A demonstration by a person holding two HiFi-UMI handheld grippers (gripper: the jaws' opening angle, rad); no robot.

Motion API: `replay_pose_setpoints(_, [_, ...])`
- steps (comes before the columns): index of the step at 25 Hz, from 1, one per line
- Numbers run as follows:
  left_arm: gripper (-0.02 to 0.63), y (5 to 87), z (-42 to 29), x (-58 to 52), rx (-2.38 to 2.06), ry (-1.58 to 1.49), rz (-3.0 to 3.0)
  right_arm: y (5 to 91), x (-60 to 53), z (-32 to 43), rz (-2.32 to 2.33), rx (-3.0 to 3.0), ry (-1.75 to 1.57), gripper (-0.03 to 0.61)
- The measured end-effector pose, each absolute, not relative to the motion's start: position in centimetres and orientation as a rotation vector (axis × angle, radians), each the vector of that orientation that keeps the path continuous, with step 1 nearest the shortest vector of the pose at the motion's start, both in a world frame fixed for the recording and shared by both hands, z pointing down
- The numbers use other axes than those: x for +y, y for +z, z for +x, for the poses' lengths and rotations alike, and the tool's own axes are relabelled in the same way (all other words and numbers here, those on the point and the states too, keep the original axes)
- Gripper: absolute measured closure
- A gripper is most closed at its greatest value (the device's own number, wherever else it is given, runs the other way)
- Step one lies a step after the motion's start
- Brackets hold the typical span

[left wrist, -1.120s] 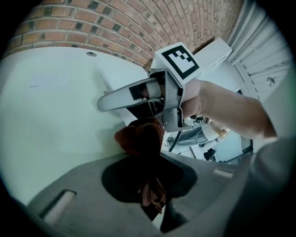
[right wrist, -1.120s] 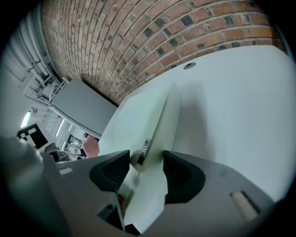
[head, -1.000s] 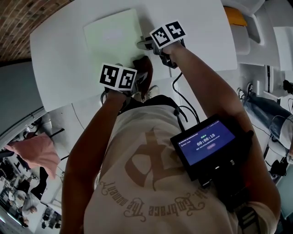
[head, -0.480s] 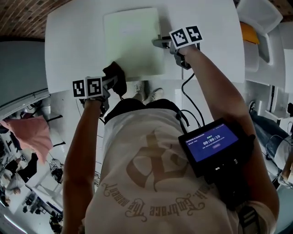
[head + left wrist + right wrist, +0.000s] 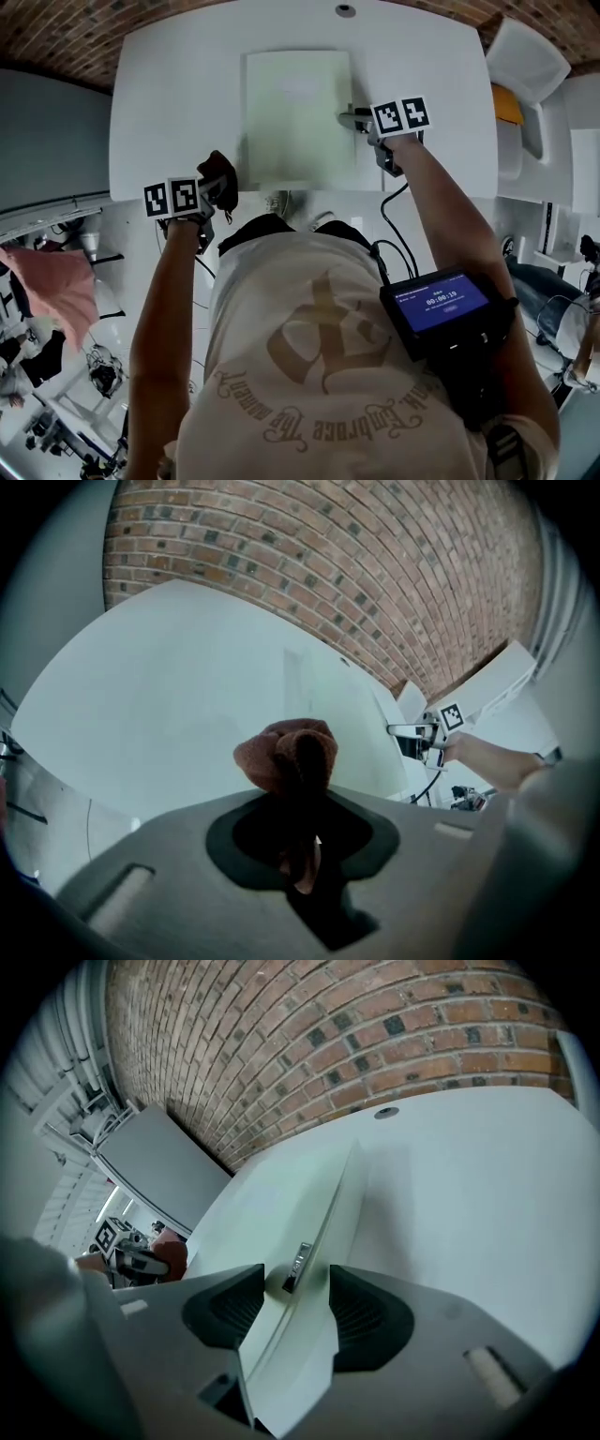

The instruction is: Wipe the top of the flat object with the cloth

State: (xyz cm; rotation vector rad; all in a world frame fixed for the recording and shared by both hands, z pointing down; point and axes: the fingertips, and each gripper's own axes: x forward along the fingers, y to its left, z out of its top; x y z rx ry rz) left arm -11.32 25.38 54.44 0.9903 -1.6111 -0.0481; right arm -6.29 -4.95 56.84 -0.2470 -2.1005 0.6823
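Left gripper (image 5: 211,192) sits low at the left of the head view, right on the near rim of the desk (image 5: 169,84), and its fingers are pinched tight on a bunched brown cloth (image 5: 221,174). The left gripper view confirms it, with the wad poking up out of the closed fingers. Whether the cloth touches the desk, I can't tell. Over in the middle of the frame lies the flat board (image 5: 298,117), pale against the white top. Its long side runs up the picture, away from the person and toward the brick wall (image 5: 94,33). The right gripper (image 5: 354,118) is at the board's right edge, about halfway up. In its own view the fingers sit on either side of that edge and look closed on it, so I'd say it is bracing the board. Here's what matters: the board lies up and to the right of the cloth, just past its lower-left corner. The left hand has the cloth and the short trip, so the sweep looks like its job, in and then up along the long side.
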Motion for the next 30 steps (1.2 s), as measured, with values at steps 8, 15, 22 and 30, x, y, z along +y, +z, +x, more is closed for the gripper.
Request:
replay_pose_setpoints(8, [0.535,51.9,-18.1,23.6,-1.626,-0.166,1.127,57.0,-4.8,-5.8,-0.109,-2.091,0.696,0.374])
replay_pose_setpoints(15, [0.535,51.7,-23.6,17.8,-1.594,-0.189,1.238,56.9,-5.4,-5.4,-0.020,-2.083,0.706,0.377])
replay_pose_setpoints(22, [0.535,53.0,-27.4,14.0,-1.556,-0.218,1.296,57.0,-3.7,-4.5,0.088,-2.064,0.771,0.379])
replay_pose_setpoints(30, [0.535,54.2,-34.2,8.6,-1.614,-0.235,1.303,57.0,-4.1,-5.4,0.158,-2.049,0.782,0.387])
